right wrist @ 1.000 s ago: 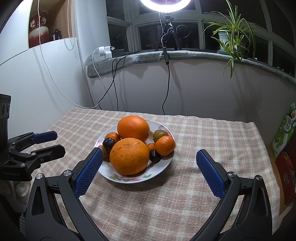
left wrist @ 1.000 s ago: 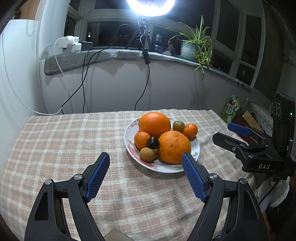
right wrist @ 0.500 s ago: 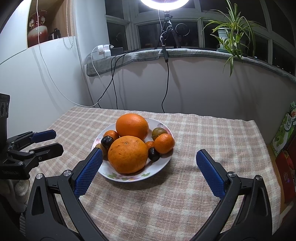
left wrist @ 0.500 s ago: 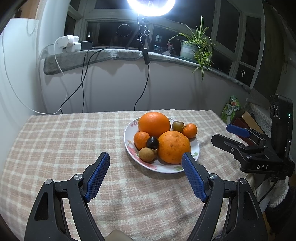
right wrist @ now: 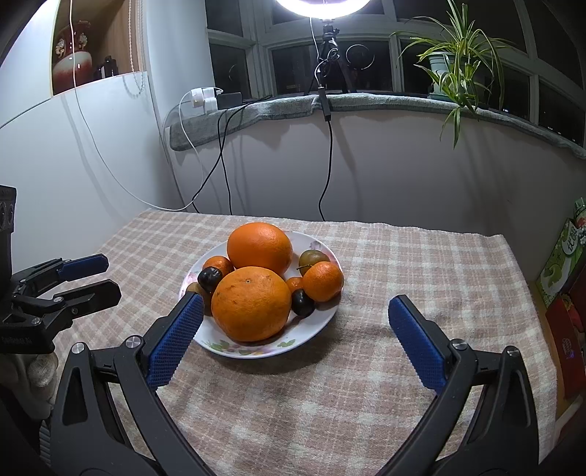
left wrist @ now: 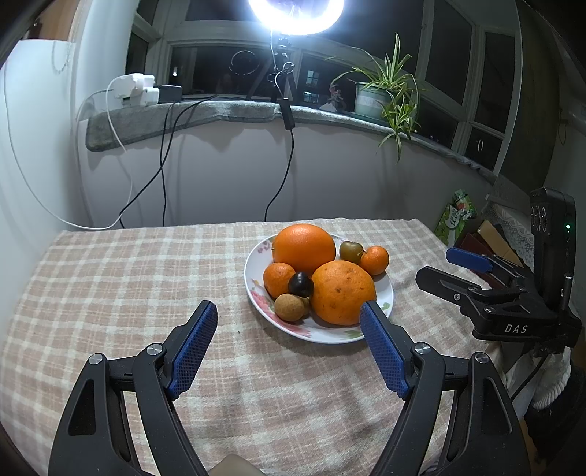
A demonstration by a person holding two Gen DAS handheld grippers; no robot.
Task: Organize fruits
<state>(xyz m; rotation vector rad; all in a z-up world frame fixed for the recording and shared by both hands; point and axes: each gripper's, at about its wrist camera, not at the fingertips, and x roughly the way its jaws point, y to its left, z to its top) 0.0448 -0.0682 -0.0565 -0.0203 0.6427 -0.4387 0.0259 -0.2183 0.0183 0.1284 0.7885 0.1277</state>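
Left gripper [left wrist: 288, 315]: jaws wide apart, nothing held, nothing touched. Right gripper [right wrist: 295, 307]: jaws wide apart too, empty. Both above the checked cloth [left wrist: 128, 278], just in front of the plate [right wrist: 322, 315]. Fruits [right wrist: 252, 304] piled on that plate.

Checked tablecloth [left wrist: 110, 293], ring light [left wrist: 296, 14], potted spider plant [right wrist: 454, 69] on windowsill [right wrist: 366, 100].

A checked cloth [left wrist: 110, 293] covers the table, bearing one flowered plate [left wrist: 386, 293] of fruit.
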